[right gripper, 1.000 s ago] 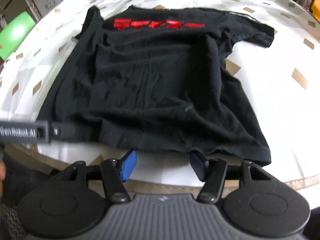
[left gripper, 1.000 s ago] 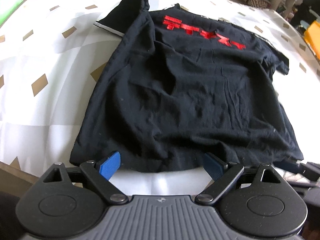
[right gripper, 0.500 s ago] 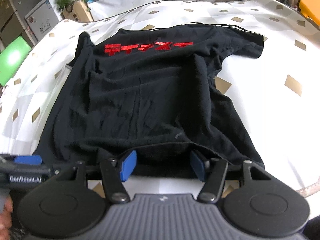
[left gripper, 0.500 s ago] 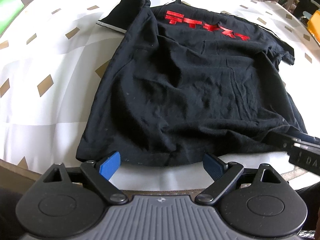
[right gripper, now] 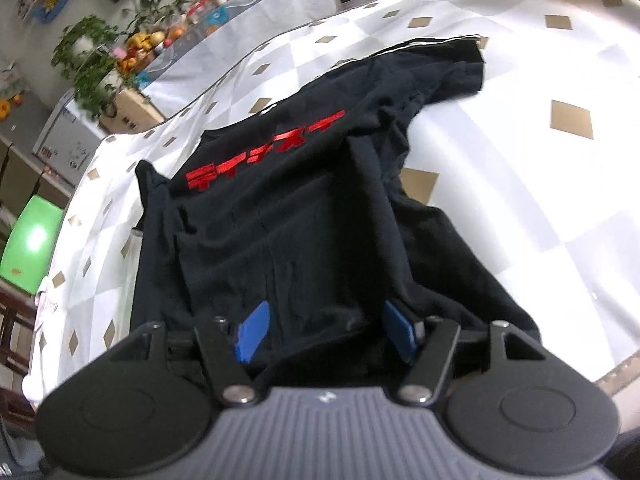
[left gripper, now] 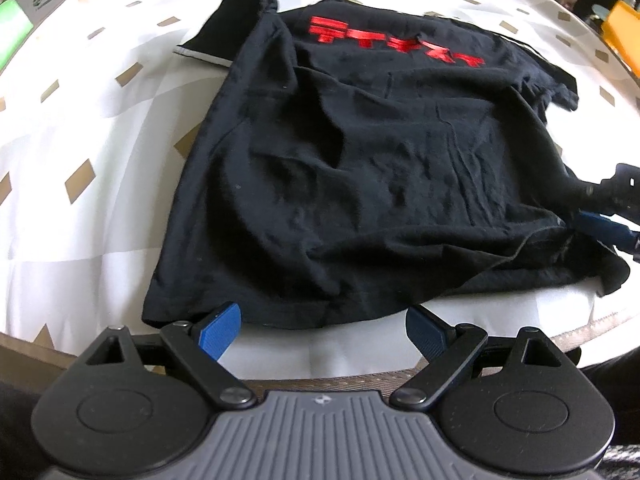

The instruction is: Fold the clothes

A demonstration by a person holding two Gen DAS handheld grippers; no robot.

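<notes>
Here the black T-shirt (left gripper: pixel 360 168) lies spread, rumpled, on the white patterned table (left gripper: pixel 80 128), red lettering at the far end; the left gripper (left gripper: pixel 322 332) hovers apart just short of the near hem, holding nothing; the right gripper (right gripper: pixel 326 332) stands apart with the hem's right corner between its fingers, not yet clamped; judging by this, a hem grasp is in hand; next, close both and lift evenly.

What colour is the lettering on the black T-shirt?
Red lettering on the black T-shirt; clearest in the left wrist view.
</notes>
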